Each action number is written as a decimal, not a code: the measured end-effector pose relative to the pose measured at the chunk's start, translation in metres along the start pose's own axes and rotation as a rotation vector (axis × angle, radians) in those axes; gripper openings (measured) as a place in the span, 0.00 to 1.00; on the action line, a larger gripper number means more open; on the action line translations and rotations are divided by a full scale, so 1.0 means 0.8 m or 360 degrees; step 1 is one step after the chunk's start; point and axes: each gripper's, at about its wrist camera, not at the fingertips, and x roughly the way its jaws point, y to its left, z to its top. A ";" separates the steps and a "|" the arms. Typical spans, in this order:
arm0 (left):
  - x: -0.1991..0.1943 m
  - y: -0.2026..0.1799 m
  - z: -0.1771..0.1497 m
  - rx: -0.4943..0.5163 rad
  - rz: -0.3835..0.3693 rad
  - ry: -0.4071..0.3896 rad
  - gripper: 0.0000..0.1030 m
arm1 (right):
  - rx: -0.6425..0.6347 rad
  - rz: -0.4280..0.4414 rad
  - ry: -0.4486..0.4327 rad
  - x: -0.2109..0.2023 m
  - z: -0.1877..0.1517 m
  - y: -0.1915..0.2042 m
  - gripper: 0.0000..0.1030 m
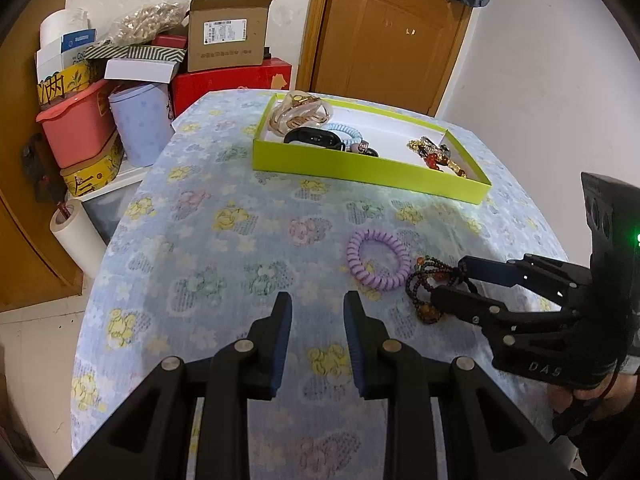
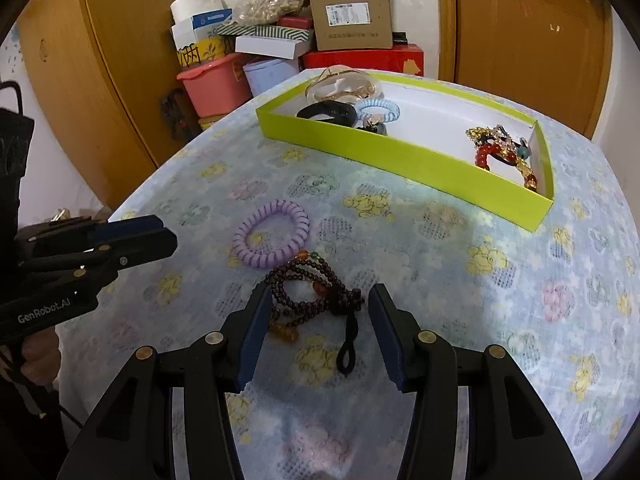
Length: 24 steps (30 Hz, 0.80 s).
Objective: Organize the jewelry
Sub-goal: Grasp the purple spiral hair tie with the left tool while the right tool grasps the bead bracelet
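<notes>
A dark bead bracelet [image 2: 298, 276] with amber beads and a black cord lies on the flowered tablecloth. My right gripper [image 2: 320, 296] is open, one finger on each side of it, pads not pressing. In the left wrist view the right gripper [image 1: 450, 278] straddles the bracelet [image 1: 418, 280]. A purple spiral hair tie [image 2: 296, 220] lies just beyond it. My left gripper [image 1: 317, 304] is open with nothing between its fingers, left of the hair tie [image 1: 356, 256]. The lime green tray [image 2: 380, 144] holds a black band [image 2: 328, 110], a blue spiral tie [image 2: 390, 108], clear bangles and beaded jewelry [image 2: 486, 152].
Behind the table's far left corner stand stacked boxes [image 1: 228, 32], a pink tub [image 1: 76, 128] and a pale blue tin [image 1: 140, 124]. A paper roll [image 1: 76, 236] leans by the left edge. Wooden doors [image 1: 384, 32] stand behind. The left gripper [image 2: 166, 232] hovers at the table's left.
</notes>
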 end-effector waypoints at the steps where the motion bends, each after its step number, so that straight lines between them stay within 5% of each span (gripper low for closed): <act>1: 0.002 -0.001 0.002 0.0002 -0.0006 0.0000 0.27 | -0.0005 -0.0031 -0.0001 0.000 0.000 0.000 0.43; 2: 0.003 -0.001 0.005 0.0004 -0.0011 -0.0001 0.27 | -0.0005 -0.0056 -0.0002 0.000 0.000 -0.002 0.32; 5: 0.010 -0.006 0.013 0.0016 -0.0035 0.0002 0.27 | 0.0032 -0.0041 -0.0006 -0.003 -0.002 -0.010 0.24; 14: 0.051 -0.026 0.026 0.0051 -0.0091 0.0096 0.27 | 0.0045 -0.0057 -0.0053 -0.026 -0.010 -0.018 0.19; 19: 0.061 -0.037 0.032 0.0101 -0.0027 0.0092 0.27 | 0.0078 -0.0064 -0.0082 -0.038 -0.012 -0.027 0.19; 21: 0.065 -0.047 0.033 0.0174 0.0052 0.0087 0.12 | 0.0091 -0.0064 -0.0093 -0.042 -0.011 -0.031 0.19; 24: 0.068 -0.050 0.036 0.0203 0.0079 0.0092 0.09 | 0.0106 -0.0065 -0.0111 -0.049 -0.011 -0.034 0.19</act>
